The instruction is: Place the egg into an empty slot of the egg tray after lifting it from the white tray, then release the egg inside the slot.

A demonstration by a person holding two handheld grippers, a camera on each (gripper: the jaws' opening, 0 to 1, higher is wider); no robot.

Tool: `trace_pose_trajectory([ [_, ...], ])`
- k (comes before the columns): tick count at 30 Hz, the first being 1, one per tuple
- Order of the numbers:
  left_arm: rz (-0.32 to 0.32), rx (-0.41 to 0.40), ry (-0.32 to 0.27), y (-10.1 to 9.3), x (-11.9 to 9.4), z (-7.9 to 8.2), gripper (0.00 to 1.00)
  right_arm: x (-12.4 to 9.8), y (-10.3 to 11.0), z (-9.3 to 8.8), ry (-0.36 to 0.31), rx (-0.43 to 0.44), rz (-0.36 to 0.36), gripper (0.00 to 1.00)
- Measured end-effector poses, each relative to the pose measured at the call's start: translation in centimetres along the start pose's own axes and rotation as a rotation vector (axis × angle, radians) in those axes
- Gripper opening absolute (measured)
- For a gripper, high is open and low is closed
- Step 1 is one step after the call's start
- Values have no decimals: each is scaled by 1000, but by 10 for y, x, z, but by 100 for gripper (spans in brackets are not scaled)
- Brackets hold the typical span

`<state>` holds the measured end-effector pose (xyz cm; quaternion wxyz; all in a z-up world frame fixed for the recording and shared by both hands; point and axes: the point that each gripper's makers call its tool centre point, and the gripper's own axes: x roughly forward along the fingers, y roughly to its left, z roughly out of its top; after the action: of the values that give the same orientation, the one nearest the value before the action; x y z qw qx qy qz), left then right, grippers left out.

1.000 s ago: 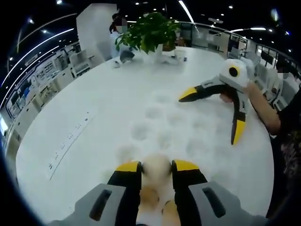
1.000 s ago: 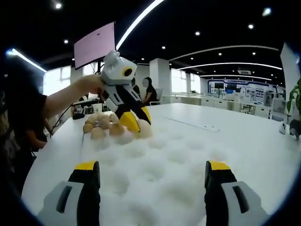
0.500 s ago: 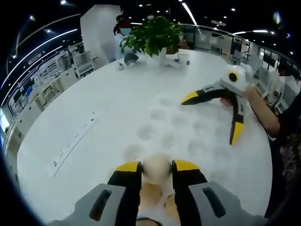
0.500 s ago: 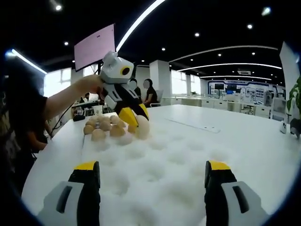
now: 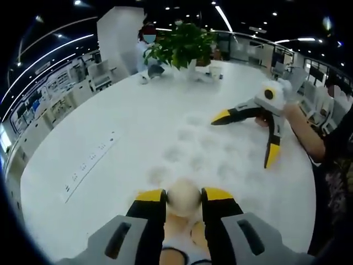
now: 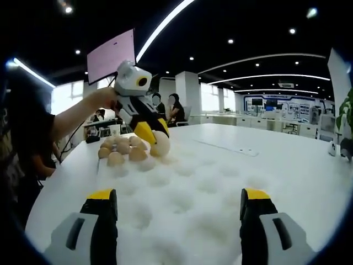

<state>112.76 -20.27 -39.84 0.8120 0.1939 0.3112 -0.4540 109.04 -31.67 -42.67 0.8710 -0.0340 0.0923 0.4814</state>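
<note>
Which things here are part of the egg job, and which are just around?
Job:
- egg, clamped in the left gripper
- egg tray, slots bare
- spare eggs by the tray's far end
- right gripper, open above the tray

Just around:
- potted plant
- table
- wall screen

Pale cream egg [image 5: 183,197], smooth & oval, is clamped between the yellow-tipped jaws of the left gripper [image 5: 183,196], raised above the table. Just below it sits a cluster of tan eggs [image 6: 122,149] on the white tray [image 5: 176,253], at the near end of the white egg tray [image 6: 187,193]. Egg tray is a wide moulded sheet w/ rows of round slots, all those seen unfilled.
</note>
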Motion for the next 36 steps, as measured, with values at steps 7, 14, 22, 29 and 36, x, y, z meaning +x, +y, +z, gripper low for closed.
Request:
trace_pose_trajectory([
  [7, 1, -7, -14, 0, -8, 0, 25, 0, 0, 0, -5, 2, 1, 96],
  [14, 0, -7, -18, -1, -14, -3, 25, 1, 1, 0, -8, 4, 1, 96],
  [22, 2, -11, -28, -1, -21, -3, 25, 1, 1, 0, -11, 5, 0, 96],
  [29, 4, -15, -34, 1, -27, -5, 25, 2, 1, 0, -15, 7, 1, 96],
  [36, 4, -22, -36, 2, -32, -8, 25, 2, 1, 1, -17, 8, 2, 96],
])
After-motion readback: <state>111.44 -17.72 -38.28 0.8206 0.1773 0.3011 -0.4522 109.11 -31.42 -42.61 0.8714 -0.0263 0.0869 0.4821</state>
